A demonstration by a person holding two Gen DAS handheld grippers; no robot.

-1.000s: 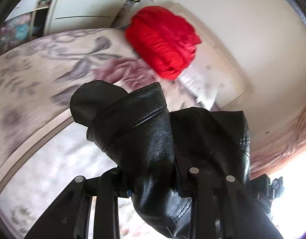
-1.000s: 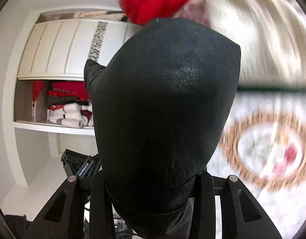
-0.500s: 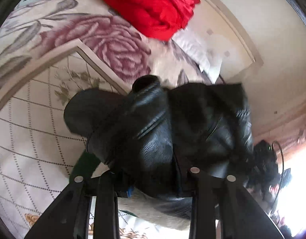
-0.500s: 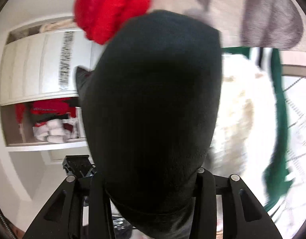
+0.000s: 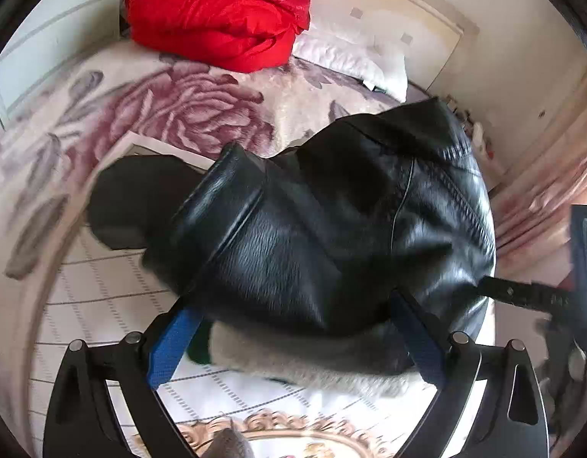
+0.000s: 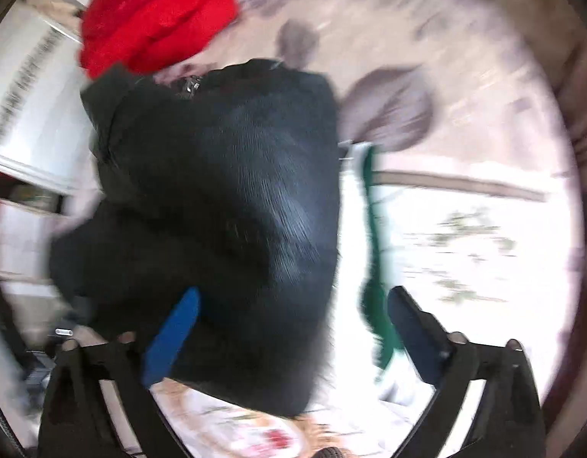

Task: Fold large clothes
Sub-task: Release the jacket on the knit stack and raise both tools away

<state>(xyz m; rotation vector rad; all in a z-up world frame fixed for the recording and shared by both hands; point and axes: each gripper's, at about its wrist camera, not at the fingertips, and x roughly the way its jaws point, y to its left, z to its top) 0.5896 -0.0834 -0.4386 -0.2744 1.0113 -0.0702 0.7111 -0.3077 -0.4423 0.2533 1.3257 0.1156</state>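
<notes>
The black leather jacket [image 5: 331, 221] lies bunched on the flowered bed cover [image 5: 186, 114], in front of a red quilt [image 5: 220, 11]. Both the left tongs [image 5: 297, 347] and the right tongs [image 6: 289, 328] are opening, their blue pads spread wide and not pressing the jacket. The leather looks heavy, smooth, probably slippery, and stiff at its seams; take it at the collar or hem.
</notes>
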